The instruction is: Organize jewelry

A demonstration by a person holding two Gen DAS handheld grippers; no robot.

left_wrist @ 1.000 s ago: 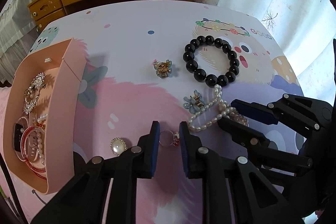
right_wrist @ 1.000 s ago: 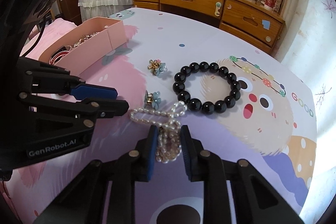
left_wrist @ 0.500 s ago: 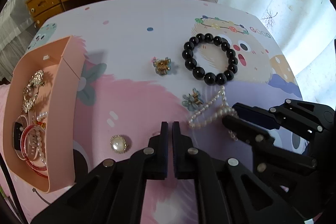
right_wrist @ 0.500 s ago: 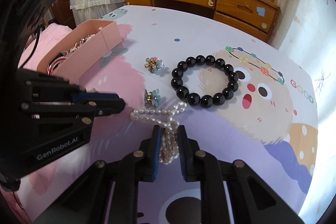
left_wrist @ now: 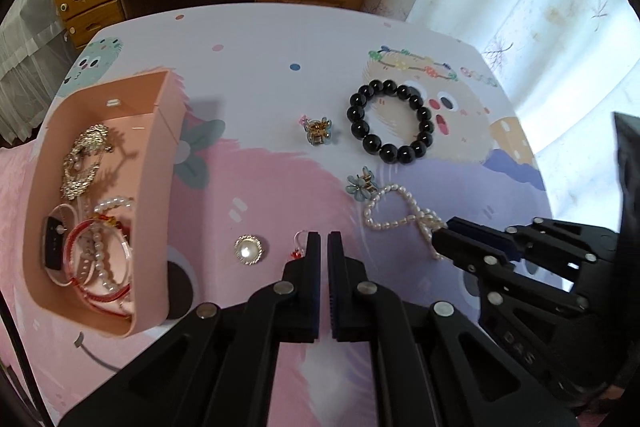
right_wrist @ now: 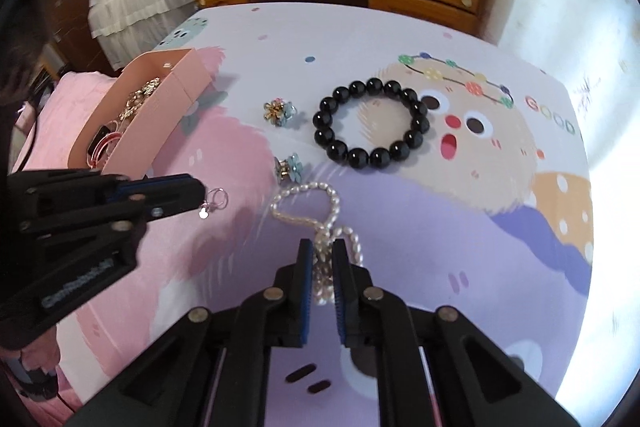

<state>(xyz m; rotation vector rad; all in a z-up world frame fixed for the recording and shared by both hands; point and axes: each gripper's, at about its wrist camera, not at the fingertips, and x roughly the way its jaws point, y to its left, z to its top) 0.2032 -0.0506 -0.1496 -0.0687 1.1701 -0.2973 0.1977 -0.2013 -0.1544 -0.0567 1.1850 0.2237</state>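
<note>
both grippers pinched on jewelry above the cartoon-print table

the left gripper (left_wrist: 324,239) has its blue-padded jaws pressed together on a small silver ring with a red charm (right_wrist: 214,202), which hangs from the fingertips clear of the tablecloth in the right wrist view. the right gripper (right_wrist: 323,247) has its jaws clamped on a white pearl strand (right_wrist: 316,211); one loop of the strand lies on the pastel cartoon-print tablecloth (left_wrist: 260,43) ahead of the fingers. just beyond that loop sits a pale blue flower hair clip (left_wrist: 362,183), and farther on a second gold and blue flower clip (left_wrist: 317,131) beside a round black bead bracelet (left_wrist: 390,125). a round pearl brooch with a gold rim (left_wrist: 249,249) lies near the left fingertips. at the table's left edge stands an open pink box (left_wrist: 154,211), holding gold pieces, red bangles and pearls.
</note>
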